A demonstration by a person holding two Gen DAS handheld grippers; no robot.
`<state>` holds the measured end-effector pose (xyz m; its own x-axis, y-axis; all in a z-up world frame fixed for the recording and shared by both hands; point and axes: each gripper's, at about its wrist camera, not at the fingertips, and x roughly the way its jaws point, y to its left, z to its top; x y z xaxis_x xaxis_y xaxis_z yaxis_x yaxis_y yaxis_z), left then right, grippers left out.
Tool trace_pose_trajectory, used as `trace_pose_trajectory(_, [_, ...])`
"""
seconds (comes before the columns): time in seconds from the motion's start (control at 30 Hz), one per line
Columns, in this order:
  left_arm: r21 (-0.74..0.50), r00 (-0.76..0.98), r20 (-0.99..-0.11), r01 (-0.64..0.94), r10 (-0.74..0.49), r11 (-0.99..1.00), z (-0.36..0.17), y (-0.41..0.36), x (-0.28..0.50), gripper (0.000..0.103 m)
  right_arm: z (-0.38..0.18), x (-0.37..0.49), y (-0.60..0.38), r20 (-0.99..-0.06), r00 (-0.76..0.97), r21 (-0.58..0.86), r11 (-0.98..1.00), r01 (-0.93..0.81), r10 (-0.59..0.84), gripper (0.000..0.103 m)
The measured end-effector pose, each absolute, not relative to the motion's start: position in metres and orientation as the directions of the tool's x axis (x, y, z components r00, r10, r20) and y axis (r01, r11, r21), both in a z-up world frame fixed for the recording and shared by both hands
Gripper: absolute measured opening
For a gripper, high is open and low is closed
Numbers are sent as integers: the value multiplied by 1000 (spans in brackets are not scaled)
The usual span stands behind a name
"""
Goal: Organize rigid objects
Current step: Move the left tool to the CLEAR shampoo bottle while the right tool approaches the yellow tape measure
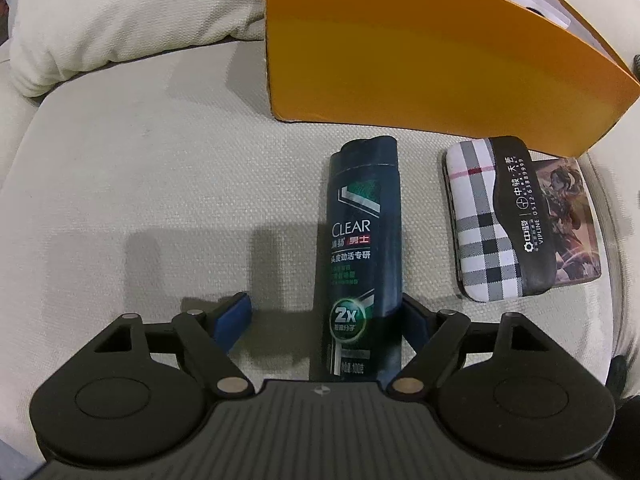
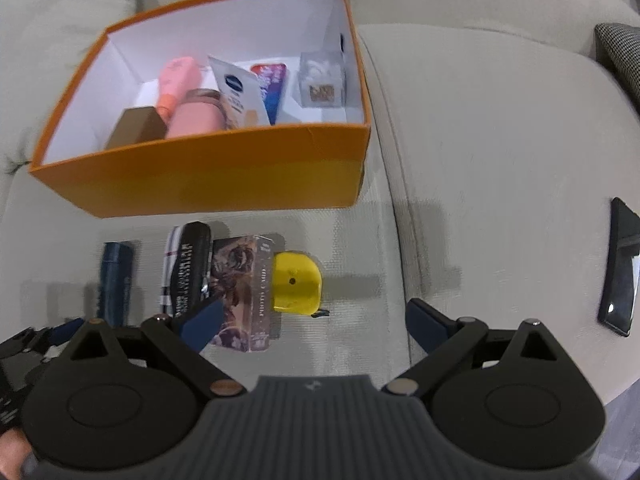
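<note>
A dark blue CLEAR shampoo bottle (image 1: pixel 360 240) lies on the beige sofa seat, cap towards the orange box (image 1: pixel 420 60). My left gripper (image 1: pixel 326 306) is open and straddles the bottle's lower end; the left pad stands clear of it. To its right lie a plaid case (image 1: pixel 492 220) with a black band and an illustrated card box (image 1: pixel 568 220). In the right wrist view the bottle (image 2: pixel 116 280), the case (image 2: pixel 186 272), the card box (image 2: pixel 244 292) and a yellow tape measure (image 2: pixel 296 284) lie in a row before the orange box (image 2: pixel 208 168). My right gripper (image 2: pixel 314 316) is open, with nothing between its fingers, just short of the tape measure.
The orange box holds a pink bottle (image 2: pixel 188 96), a white tube (image 2: pixel 240 96), a brown box (image 2: pixel 136 128) and a clear case (image 2: pixel 322 80). A black flat device (image 2: pixel 620 268) lies on the right seat cushion. A cream pillow (image 1: pixel 100 20) sits left of the box.
</note>
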<state>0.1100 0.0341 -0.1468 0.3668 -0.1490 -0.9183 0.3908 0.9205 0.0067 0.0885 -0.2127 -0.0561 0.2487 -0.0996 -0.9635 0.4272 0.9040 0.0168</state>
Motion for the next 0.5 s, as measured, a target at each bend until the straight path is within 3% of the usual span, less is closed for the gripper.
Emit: trace_pose_trajectory(0.5, [10, 381, -910, 416, -165, 909, -150, 33, 112, 97, -116, 112, -195, -987, 159, 61, 904, 422, -8, 96])
